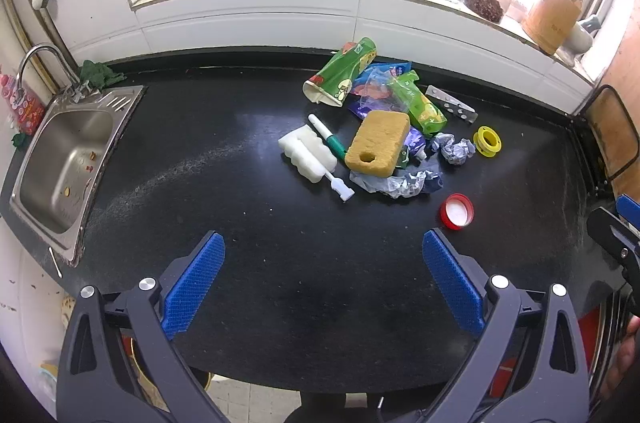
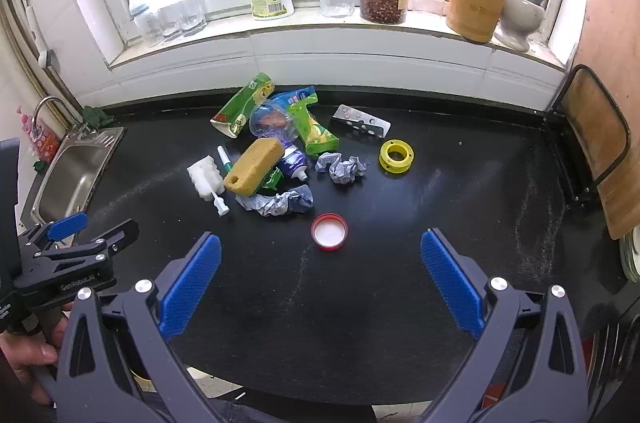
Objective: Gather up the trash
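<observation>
While both are hovering wide open and empty, the left hand-held gripper [image 1: 324,259] and right hand-held gripper [image 2: 320,259] are facing trash [image 2: 276,151] lying ahead on the table [image 2: 460,183], a red cap [image 2: 329,230] nearest.

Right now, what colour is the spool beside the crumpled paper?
Yellow spool; clearest in the right wrist view.

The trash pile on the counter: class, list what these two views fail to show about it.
- Purple tube: mostly hidden under the yellow sponge in both views; its label is unreadable.
- Blister pack: whether pills remain is too small to tell.
- Green wrappers: print too small and warped by the fisheye.
- No bin for the trash appears in either view.
</observation>
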